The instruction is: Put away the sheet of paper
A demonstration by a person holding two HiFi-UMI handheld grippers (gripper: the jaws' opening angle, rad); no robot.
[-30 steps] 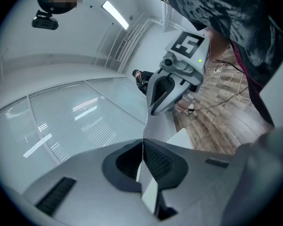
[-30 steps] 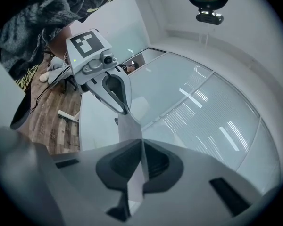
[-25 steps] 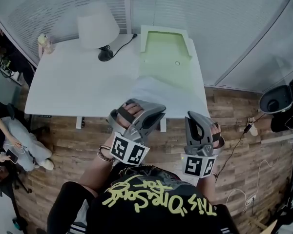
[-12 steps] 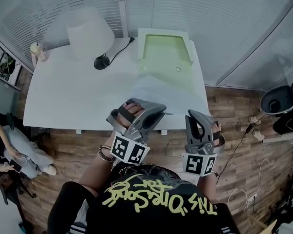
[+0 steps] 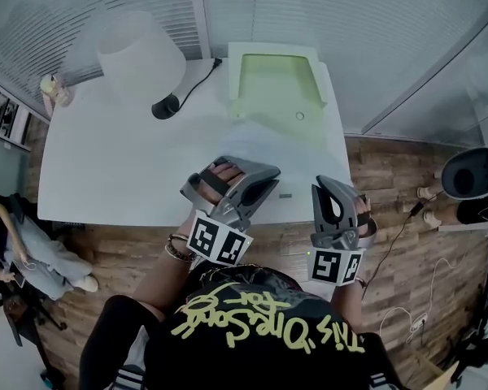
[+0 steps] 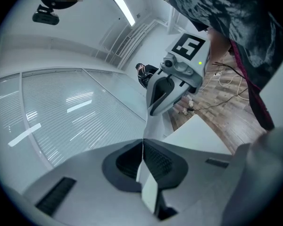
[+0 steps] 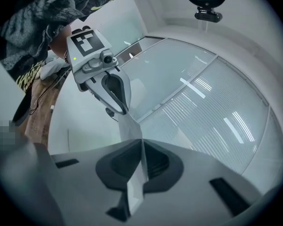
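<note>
A white sheet of paper (image 5: 286,154) hangs stretched between my two grippers over the white table (image 5: 122,169). Its far edge reaches the open pale green folder (image 5: 272,75) at the table's back right. My left gripper (image 5: 270,175) is shut on the sheet's near left edge. My right gripper (image 5: 324,184) is shut on its near right edge. In the left gripper view the thin sheet (image 6: 149,189) is pinched between the jaws (image 6: 143,147), with the right gripper (image 6: 172,86) beyond. In the right gripper view the sheet (image 7: 128,126) runs from the shut jaws (image 7: 141,147) to the left gripper (image 7: 106,86).
A white-shaded lamp (image 5: 138,55) with a black base and cord stands at the table's back left, and a small bottle (image 5: 53,92) in the far left corner. Glass walls with blinds stand behind the table. A seated person (image 5: 16,242) is at left; a black round object (image 5: 468,173) is at right.
Both grippers have moved forward together over the table's front edge toward the green folder, carrying the sheet. Both stay shut on it.
</note>
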